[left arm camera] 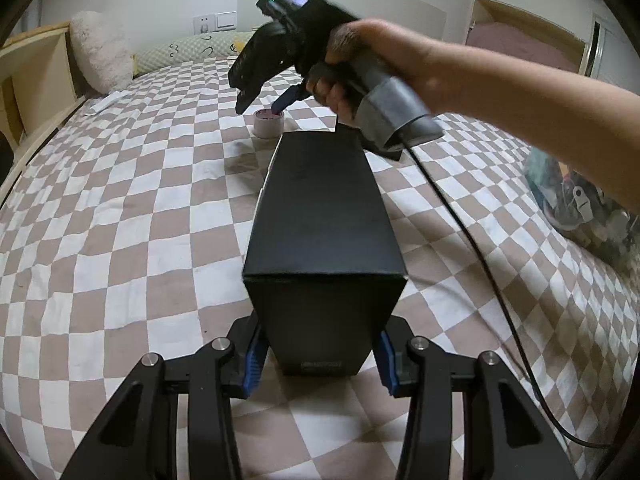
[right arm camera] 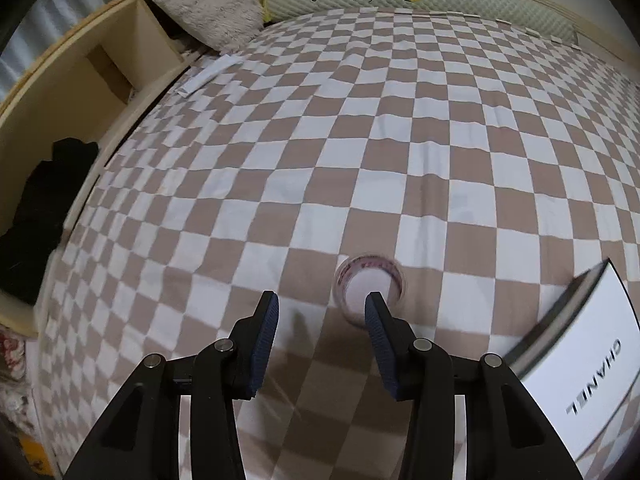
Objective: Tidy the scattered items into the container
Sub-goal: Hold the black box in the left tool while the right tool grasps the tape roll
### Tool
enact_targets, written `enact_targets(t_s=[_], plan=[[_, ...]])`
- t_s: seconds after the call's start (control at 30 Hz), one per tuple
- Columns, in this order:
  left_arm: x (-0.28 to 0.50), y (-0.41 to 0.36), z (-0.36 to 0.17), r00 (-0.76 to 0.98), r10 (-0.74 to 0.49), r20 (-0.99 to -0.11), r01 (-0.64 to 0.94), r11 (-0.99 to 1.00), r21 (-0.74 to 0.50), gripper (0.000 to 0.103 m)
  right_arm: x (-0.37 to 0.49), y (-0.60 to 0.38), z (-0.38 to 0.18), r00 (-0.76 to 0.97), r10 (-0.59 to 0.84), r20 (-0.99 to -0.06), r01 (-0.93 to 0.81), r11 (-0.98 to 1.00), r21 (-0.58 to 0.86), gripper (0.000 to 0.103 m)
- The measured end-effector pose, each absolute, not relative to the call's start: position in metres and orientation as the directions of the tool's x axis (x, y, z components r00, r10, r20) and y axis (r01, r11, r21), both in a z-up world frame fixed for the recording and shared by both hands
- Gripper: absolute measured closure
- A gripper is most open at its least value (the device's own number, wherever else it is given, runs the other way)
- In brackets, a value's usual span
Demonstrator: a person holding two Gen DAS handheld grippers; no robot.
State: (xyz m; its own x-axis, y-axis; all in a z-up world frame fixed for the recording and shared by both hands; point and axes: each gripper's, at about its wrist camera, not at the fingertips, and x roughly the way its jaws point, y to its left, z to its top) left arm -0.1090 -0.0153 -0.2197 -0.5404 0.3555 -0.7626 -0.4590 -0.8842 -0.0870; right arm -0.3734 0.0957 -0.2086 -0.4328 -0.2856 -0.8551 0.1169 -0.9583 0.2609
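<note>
On a checkered bed (right arm camera: pixel 400 140), a black box (left arm camera: pixel 324 216) was clamped between the left gripper's (left arm camera: pixel 320 356) pads, while the spread, empty right gripper (right arm camera: pixel 322 312) hovered over a tape roll (right arm camera: pixel 370 284) not yet collected; the tidying was judged barely begun.

The bed (right arm camera: pixel 400 140) is covered in soft checked cloth, lightly creased. The black box (left arm camera: pixel 324 216) is seen as matt card, with a smooth white face in the right wrist view. The tape roll (right arm camera: pixel 370 288) looks glossy plastic. Ribbed blue pads (right arm camera: pixel 266 344) are set in matt black plastic with metal pins. A fluffy pillow (right arm camera: pixel 212 4) lies at the bed's far left corner, beside pale wood shelving (right arm camera: pixel 80 80).
</note>
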Motion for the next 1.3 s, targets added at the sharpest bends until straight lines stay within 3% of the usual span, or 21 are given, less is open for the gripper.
enact_targets(t_s=[0.3, 0.43, 1.03, 1.3], plan=[[-0.111, -0.015, -0.219, -0.532, 0.354, -0.769, -0.45, -0.887, -0.097, 0.058, -0.377, 0.082, -0.221, -0.421, -0.197, -0.886, 0.142, -0.978, 0.15, 0.088], [-0.11, -0.016, -0.215, -0.532, 0.361, -0.766, -0.445, -0.889, -0.11, 0.059, -0.37, 0.081, -0.218, -0.425, -0.174, -0.888, 0.153, -0.981, 0.119, 0.094], [-0.097, -0.025, -0.203, -0.539, 0.345, -0.768, -0.397, -0.908, -0.13, 0.059, -0.314, 0.101, -0.192, -0.436, -0.333, -0.836, 0.153, -0.943, 0.296, 0.096], [-0.102, -0.031, -0.206, -0.526, 0.361, -0.77, -0.395, -0.905, -0.155, 0.059, -0.342, 0.078, -0.202, -0.419, -0.263, -0.869, 0.149, -0.964, 0.22, 0.096]])
